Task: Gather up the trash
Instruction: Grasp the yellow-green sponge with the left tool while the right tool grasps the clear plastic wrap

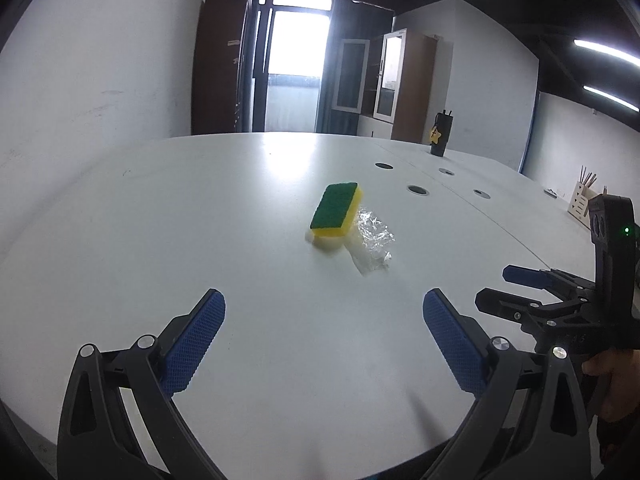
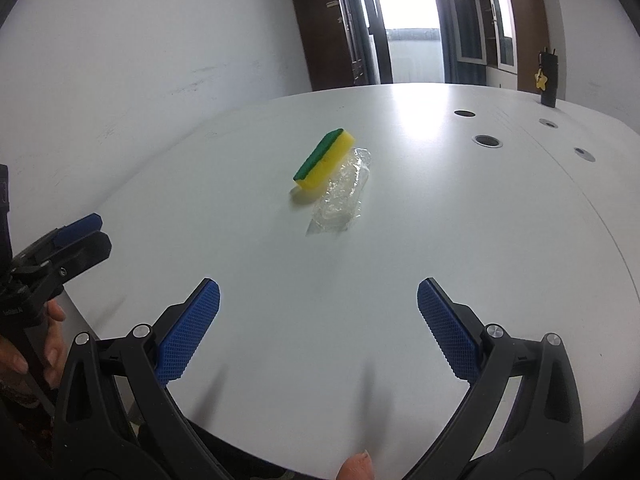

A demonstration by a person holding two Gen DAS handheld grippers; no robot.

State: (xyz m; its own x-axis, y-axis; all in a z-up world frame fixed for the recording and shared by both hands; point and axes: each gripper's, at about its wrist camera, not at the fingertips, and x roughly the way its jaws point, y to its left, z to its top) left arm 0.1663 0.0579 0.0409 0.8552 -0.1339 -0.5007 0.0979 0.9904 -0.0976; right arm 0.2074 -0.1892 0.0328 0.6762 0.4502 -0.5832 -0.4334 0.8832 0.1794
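Note:
A yellow sponge with a green scrub top (image 1: 335, 210) (image 2: 325, 159) lies on the white table (image 1: 200, 216) (image 2: 460, 232). A crumpled clear plastic wrapper (image 1: 374, 242) (image 2: 343, 198) lies against its right side. My left gripper (image 1: 323, 304) is open and empty, above the table short of both. My right gripper (image 2: 318, 294) is open and empty, also short of them. The right gripper shows at the right edge of the left wrist view (image 1: 520, 284), and the left gripper at the left edge of the right wrist view (image 2: 86, 232).
Several round cable holes (image 1: 417, 189) (image 2: 487, 141) sit in the table to the right. A black cup with a yellow star (image 1: 439, 136) (image 2: 547, 80) stands at the far right. A wooden holder (image 1: 580, 200) stands further right. Cabinets and a bright door are behind.

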